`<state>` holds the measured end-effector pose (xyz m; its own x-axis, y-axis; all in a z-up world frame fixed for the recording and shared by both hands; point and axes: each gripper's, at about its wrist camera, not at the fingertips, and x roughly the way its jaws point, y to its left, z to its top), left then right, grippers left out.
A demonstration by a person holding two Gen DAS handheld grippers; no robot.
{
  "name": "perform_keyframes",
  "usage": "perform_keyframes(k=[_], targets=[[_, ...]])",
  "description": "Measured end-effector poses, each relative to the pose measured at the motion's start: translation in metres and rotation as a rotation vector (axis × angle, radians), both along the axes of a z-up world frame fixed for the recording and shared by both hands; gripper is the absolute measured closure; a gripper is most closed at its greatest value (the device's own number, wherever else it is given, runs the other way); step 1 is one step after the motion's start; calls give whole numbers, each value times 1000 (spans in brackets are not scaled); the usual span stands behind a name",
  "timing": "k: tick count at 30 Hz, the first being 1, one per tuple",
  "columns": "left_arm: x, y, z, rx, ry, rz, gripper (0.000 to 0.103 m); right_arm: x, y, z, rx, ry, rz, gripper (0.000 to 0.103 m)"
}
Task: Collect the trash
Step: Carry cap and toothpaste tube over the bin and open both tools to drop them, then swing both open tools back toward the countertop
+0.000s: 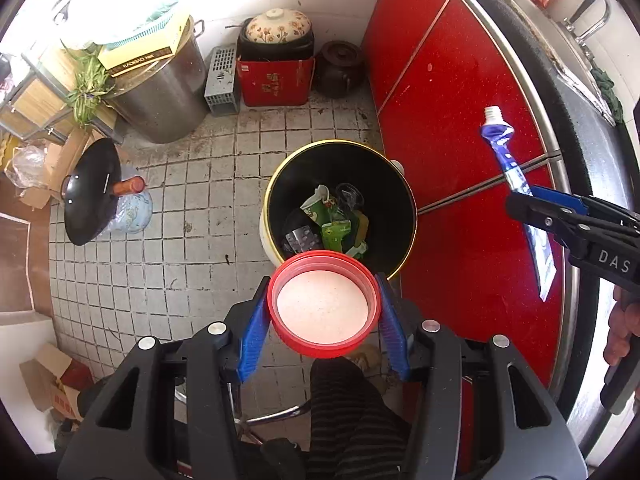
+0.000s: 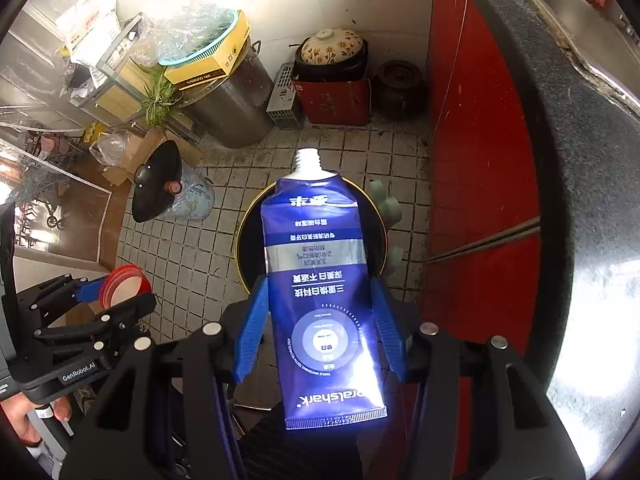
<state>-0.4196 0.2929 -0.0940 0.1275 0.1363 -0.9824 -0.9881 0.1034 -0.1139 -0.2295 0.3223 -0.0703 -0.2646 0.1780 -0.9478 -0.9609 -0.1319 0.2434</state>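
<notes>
My left gripper (image 1: 323, 294) is shut on a red plastic lid (image 1: 324, 304), whose pale inner face shows, held just short of the bin's near rim. The round bin (image 1: 340, 204), black inside with a gold rim, stands on the tiled floor and holds green wrappers, a blister pack and a clear cup. My right gripper (image 2: 318, 300) is shut on a blue toothpaste tube (image 2: 320, 280) with no cap, white nozzle pointing away, hanging over the bin (image 2: 248, 248). In the left wrist view the tube (image 1: 516, 176) and right gripper (image 1: 536, 204) sit to the right of the bin, in front of the red cabinet.
Red cabinet doors (image 1: 460, 120) and a dark countertop edge (image 2: 560, 160) run along the right. At the back wall stand a steel pot (image 1: 160, 100), a red box with a flowered pot (image 1: 276, 60) and a brown jar (image 1: 340, 68). A black wok lid (image 1: 92, 192) rests left. A person's striped leg (image 1: 352, 412) is below.
</notes>
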Motion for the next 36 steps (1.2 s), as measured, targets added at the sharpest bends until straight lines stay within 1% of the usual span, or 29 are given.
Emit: perform_keyframes(k=[9,12,14,16,17,19,20,22,23,25,27,29,32,35,36], targets=[[13,20,-38,-30,-10,-14,54,-6,31,-39,-34,25,14,52],[11,24,-48,-38,-15,-1,54,-10,36,-50,-51,53,21,52],[11,27,-49,-40,-36,6,53,-14,39,-50,-46,81,31,51],[10,30,-45,-43,-51,23,32,-16,42,-41,-24,95,27,48],[9,31,-38,-24,-53,35,21,-15,43,-32,-7,104,22,47],[11,32,-25,9,-68,31,20,-13,46,-9,39,107,11,38],[13,34,-15,22,-80,27,17,-9,47,7,72,109,5,36],[16,39,1,46,-86,39,14,3,46,43,146,100,-15,26],[20,43,10,56,-96,41,14,12,45,62,182,97,-29,24],[36,51,30,77,-116,24,14,42,35,100,248,97,-73,18],[63,57,53,116,-131,-15,13,85,13,132,302,73,-145,13],[94,59,72,147,-155,-63,12,133,-17,153,338,35,-219,11],[169,51,97,181,-176,-210,11,222,-78,168,353,-87,-380,9],[248,28,108,190,-188,-373,11,315,-164,165,298,-185,-609,9],[281,15,110,186,-196,-438,11,346,-202,163,276,-217,-700,9]])
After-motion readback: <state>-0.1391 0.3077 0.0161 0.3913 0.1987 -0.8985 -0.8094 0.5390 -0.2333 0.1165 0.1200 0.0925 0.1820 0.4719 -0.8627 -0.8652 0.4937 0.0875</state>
